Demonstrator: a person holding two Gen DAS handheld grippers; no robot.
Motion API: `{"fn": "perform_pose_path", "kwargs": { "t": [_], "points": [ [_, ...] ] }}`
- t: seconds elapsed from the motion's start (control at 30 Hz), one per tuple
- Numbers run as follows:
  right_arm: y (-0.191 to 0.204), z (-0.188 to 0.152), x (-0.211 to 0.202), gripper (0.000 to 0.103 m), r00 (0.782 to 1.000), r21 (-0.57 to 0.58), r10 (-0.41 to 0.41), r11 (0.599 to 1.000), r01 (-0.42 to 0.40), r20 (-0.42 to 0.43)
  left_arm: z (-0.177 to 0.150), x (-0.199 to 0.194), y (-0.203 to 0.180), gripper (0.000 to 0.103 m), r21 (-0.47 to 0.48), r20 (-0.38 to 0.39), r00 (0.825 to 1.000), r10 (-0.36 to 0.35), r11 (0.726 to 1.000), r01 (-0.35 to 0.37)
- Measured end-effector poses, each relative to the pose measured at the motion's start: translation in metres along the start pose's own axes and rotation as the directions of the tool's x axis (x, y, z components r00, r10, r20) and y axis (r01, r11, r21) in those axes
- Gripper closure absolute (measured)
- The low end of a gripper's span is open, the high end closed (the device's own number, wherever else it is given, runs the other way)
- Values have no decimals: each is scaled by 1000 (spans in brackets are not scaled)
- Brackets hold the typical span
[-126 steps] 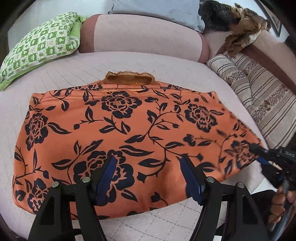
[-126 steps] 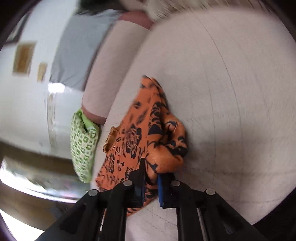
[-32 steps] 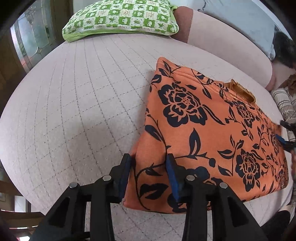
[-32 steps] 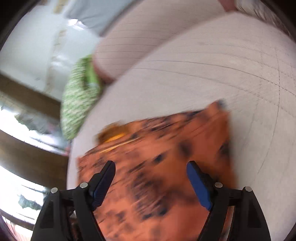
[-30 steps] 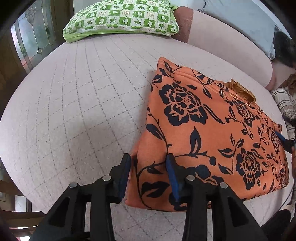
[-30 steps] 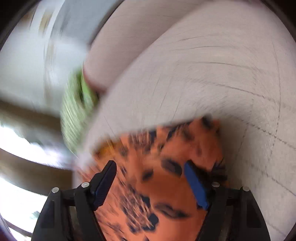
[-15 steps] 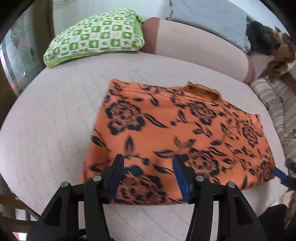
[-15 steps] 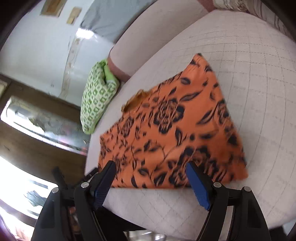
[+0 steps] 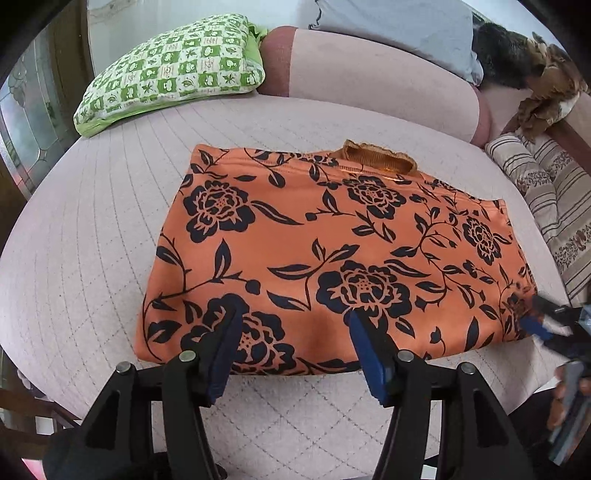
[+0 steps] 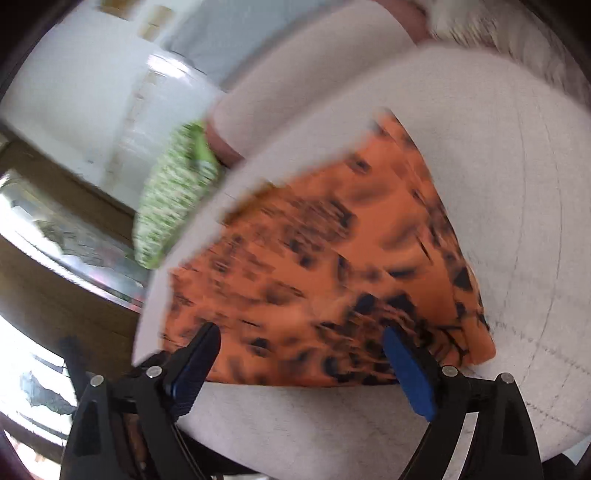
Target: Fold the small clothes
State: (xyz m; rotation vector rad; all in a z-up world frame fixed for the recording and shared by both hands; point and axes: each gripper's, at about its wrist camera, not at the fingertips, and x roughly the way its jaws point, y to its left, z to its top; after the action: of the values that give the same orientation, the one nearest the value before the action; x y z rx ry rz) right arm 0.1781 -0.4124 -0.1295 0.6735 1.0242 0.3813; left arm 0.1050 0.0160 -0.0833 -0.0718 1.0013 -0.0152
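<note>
An orange garment with a black flower print lies folded flat on the pink quilted bed, its ribbed collar at the far edge. My left gripper hovers over the garment's near edge. Its jaws are opening and its pads press on nothing. In the left wrist view my right gripper sits at the garment's near right corner, with a hand behind it. The right wrist view is blurred. There my right gripper stands wide over the garment, jaws still opening, holding nothing.
A green checked pillow and a pink bolster lie at the back, with a grey pillow behind them. A striped cushion and brown cloth lie at the right. The bed's front edge is close below my grippers.
My left gripper let go of the garment's near left corner, slid right along the near edge and opened wider. My right gripper, shut on bunched fabric earlier, now stands wide and drawn back.
</note>
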Motion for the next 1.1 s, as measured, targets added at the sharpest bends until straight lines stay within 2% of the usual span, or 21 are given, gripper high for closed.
{"fn": "perform_pose_path", "kwargs": {
  "t": [0.03,0.07,0.17,0.23,0.3,0.33,0.43,0.6,0.7,0.83,0.9,0.97,1.03,1.1],
  "points": [
    [-12,-3,7,13,1000,63,3,998,-2,-21,-1,0,1,42,0,2,1000,-2,1000,2],
    [-11,-4,-2,13,999,76,28,997,-29,24,-2,0,2,42,0,6,1000,1,1000,-1],
    [7,-3,-24,13,996,21,53,998,-55,74,-4,9,8,42,-29,-9,1000,6,1000,-6],
    [11,-11,-35,13,992,28,89,995,-92,85,-5,15,9,42,-50,-20,1000,5,999,-6],
    [1,-20,-33,13,994,77,94,992,-98,56,-5,19,7,42,-44,-25,1000,11,999,-12],
    [-10,-25,-28,13,994,147,105,983,-107,23,-5,21,3,42,-30,-27,1000,11,999,-12],
    [-28,-30,-18,13,995,242,96,966,-94,6,-5,23,-4,42,0,-25,1000,16,1000,-16],
    [-48,-26,-24,13,990,345,123,928,-139,68,0,31,-12,41,11,-22,1000,9,1000,-9],
    [-61,-27,-21,13,985,399,155,900,-174,80,-3,47,-22,35,74,-27,999,42,996,-40],
    [-69,-23,-26,13,977,439,162,874,-207,138,-3,47,-33,36,131,-1,995,97,987,-96],
    [-73,-20,-31,12,973,459,155,862,-217,168,5,25,-35,36,110,80,994,71,991,-80],
    [-73,-14,-31,12,974,454,146,866,-212,176,14,7,-45,36,130,167,984,69,987,-91],
    [-70,-13,-24,13,981,459,118,871,-176,152,20,10,-54,36,158,155,986,56,984,-80],
    [-70,-13,-21,13,982,460,113,871,-170,149,21,24,-59,36,159,101,993,67,984,-83]
  ]
}}
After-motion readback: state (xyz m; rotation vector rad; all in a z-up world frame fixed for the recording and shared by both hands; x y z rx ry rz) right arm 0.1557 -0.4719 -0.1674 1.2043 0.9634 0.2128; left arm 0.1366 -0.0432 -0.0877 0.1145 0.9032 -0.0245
